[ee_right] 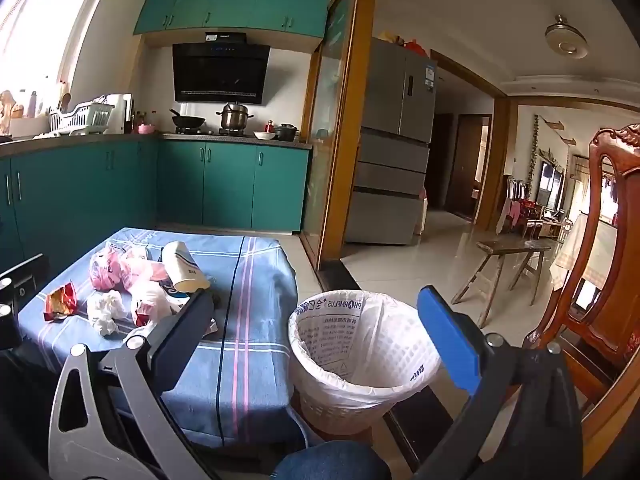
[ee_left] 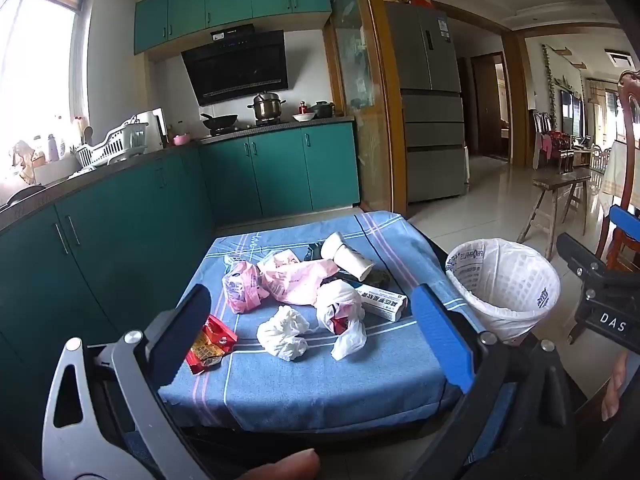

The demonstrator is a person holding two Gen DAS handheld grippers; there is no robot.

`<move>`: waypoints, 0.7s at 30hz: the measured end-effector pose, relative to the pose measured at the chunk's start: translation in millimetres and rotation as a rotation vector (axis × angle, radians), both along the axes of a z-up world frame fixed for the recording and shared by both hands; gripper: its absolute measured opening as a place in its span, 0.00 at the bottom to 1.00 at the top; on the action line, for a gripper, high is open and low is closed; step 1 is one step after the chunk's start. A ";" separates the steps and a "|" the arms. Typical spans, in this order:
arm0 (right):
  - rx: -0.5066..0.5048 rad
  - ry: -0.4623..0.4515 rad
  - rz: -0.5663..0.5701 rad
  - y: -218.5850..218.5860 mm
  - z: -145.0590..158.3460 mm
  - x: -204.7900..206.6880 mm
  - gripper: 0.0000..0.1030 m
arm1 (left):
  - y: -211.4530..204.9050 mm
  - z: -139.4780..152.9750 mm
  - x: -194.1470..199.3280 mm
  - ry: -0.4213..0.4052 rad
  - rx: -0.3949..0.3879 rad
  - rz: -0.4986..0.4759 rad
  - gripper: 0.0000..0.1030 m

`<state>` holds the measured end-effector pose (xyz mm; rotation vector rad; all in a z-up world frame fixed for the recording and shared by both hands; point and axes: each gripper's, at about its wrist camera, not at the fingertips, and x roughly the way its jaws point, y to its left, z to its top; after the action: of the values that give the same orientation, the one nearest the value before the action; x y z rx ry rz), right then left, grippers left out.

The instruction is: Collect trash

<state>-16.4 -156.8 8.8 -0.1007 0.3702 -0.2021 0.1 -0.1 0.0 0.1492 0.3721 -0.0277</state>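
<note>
Trash lies on a small table with a blue striped cloth (ee_left: 280,392): a red snack wrapper (ee_left: 210,344), a crumpled white tissue (ee_left: 284,332), pink plastic bags (ee_left: 276,284), a white bag (ee_left: 340,316), a tipped paper cup (ee_left: 346,258) and a small white box (ee_left: 384,304). A white lined wastebasket (ee_left: 504,284) stands right of the table; it also shows in the right wrist view (ee_right: 360,356). My left gripper (ee_left: 312,320) is open and empty above the table's near edge. My right gripper (ee_right: 320,320) is open and empty above the wastebasket (ee_right: 360,356).
Teal kitchen cabinets (ee_left: 120,232) run along the left and back. A grey fridge (ee_left: 432,120) stands behind. A wooden bench (ee_right: 508,264) and a carved wooden chair (ee_right: 600,280) are at the right on the tiled floor.
</note>
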 end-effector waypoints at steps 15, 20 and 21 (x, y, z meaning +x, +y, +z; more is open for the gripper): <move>0.024 -0.006 0.001 -1.8 4.8 -3.1 0.97 | -1.3 2.8 0.9 -0.005 0.007 0.003 0.97; 0.019 -0.009 0.001 -0.6 4.5 -3.0 0.97 | 0.6 6.4 -4.1 -0.010 0.007 0.004 0.97; 0.019 -0.009 0.002 -0.6 4.8 -2.9 0.97 | 1.1 5.7 -4.6 -0.012 0.006 0.003 0.97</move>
<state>-19.4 -157.4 13.6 -0.0812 0.3630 -0.1971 -4.6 1.0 5.7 0.1548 0.3605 -0.0223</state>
